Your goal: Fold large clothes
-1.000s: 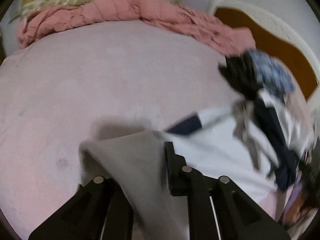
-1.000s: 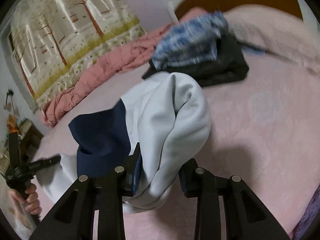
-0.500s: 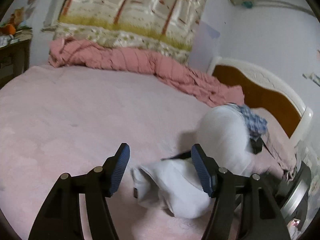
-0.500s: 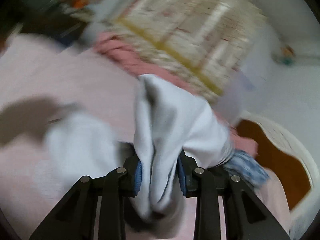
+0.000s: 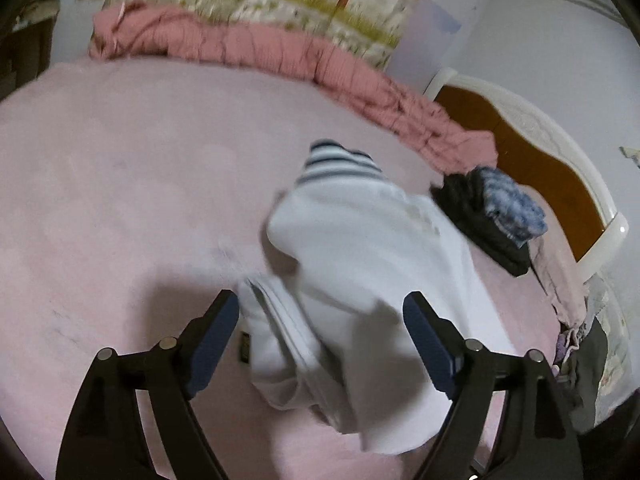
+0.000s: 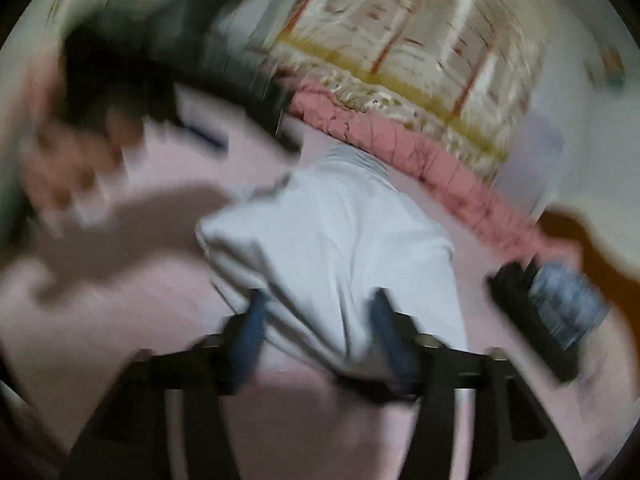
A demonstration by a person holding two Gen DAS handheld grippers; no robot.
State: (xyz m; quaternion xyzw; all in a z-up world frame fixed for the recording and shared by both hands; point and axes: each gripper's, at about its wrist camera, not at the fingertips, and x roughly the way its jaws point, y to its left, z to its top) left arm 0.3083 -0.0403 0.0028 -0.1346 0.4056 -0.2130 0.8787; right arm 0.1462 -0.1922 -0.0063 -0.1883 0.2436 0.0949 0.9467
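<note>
A white sweatshirt [image 5: 360, 272] with a navy-striped cuff [image 5: 336, 160] lies bunched on the pink bed [image 5: 132, 184]. My left gripper [image 5: 320, 336] is open above its near end, fingers either side of the cloth, holding nothing. In the blurred right wrist view the same white sweatshirt [image 6: 340, 240] lies on the bed, and my right gripper [image 6: 320, 332] stands open with its jaws spread over the garment's near edge.
A pile of folded dark and blue plaid clothes [image 5: 492, 216] sits at the right by the wooden headboard [image 5: 532, 160]. A rolled pink blanket [image 5: 280, 56] runs along the far edge. More clothes [image 5: 576, 344] hang at the bed's right side.
Both grippers let go of the white sweatshirt: the left opened half a second ago, the right just now. The garment dropped onto the bed in a bunch. The right view swings fast.
</note>
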